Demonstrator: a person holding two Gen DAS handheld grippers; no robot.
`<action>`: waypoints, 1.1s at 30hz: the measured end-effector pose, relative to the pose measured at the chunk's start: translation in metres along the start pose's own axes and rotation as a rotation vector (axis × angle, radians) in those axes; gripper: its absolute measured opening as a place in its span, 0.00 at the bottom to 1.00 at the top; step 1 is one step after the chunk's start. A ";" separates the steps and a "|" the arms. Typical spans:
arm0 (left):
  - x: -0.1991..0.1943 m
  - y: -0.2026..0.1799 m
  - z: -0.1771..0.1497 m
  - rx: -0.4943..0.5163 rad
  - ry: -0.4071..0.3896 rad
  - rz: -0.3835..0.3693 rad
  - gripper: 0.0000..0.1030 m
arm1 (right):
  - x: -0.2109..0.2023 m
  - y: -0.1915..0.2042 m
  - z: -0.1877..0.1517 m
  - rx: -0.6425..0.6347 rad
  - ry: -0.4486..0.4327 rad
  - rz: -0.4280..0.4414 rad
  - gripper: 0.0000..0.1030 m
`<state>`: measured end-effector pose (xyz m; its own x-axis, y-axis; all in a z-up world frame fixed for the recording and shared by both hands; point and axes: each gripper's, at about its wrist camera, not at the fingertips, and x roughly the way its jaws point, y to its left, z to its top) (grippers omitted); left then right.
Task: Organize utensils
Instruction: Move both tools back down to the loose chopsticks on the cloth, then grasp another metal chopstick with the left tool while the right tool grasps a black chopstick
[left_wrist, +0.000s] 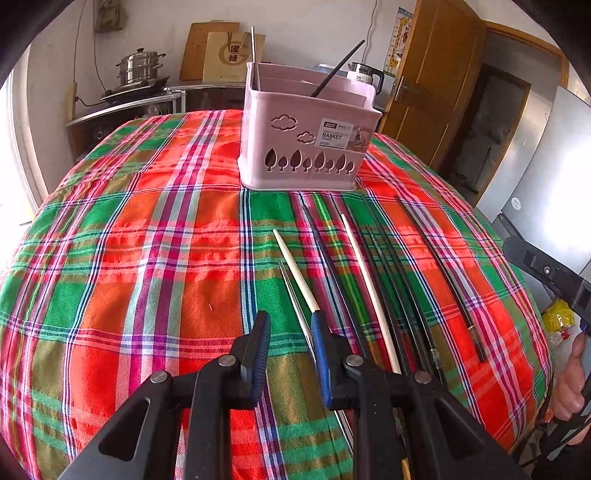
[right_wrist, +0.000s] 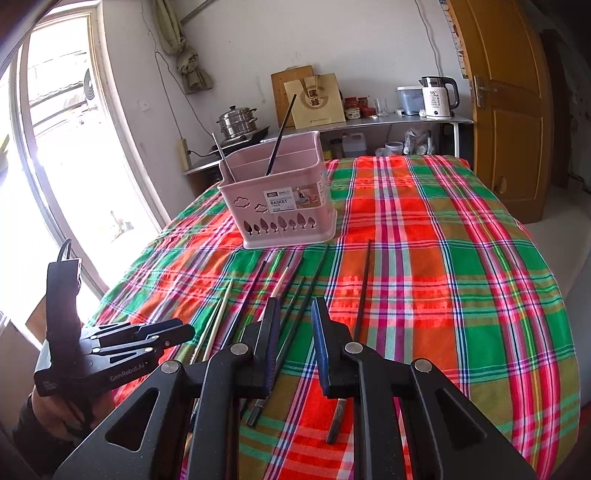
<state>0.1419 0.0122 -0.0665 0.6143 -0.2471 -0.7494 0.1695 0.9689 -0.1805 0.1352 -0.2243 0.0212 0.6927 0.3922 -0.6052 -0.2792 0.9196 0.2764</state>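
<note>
White plaster walls. Tall window (right_wrist: 55, 155) at one side — strong daylight, glare. Wooden door (right_wrist: 506, 122) opposite. Metal shelf (right_wrist: 388, 120) along far wall — steamer pot (right_wrist: 236, 123), electric kettle (right_wrist: 437, 98), paper bag (right_wrist: 319, 96). Plaid tablecloth (right_wrist: 443, 266).

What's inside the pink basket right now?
Two utensils stand in the pink basket: a black chopstick and a thin metal one at its left end. Its walls hide their lower ends and the floor.

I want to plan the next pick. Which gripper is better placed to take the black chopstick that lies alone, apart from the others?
Probably the right gripper. Its open, empty jaws point almost along the lone black chopstick, just beside it. The left gripper hovers over the white chopsticks, with the whole bundle between it and that stick.
</note>
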 end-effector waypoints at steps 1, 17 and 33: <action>0.003 0.000 0.001 -0.001 0.004 0.003 0.22 | 0.002 -0.001 0.000 0.002 0.003 0.000 0.18; 0.024 0.000 0.009 0.031 0.036 0.066 0.19 | 0.039 -0.001 0.008 0.002 0.062 -0.008 0.18; 0.036 0.042 0.036 -0.022 0.042 0.075 0.08 | 0.120 -0.003 0.031 -0.012 0.229 -0.112 0.18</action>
<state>0.1990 0.0434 -0.0787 0.5918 -0.1733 -0.7873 0.1070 0.9849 -0.1363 0.2392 -0.1804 -0.0290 0.5514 0.2812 -0.7854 -0.2182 0.9573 0.1896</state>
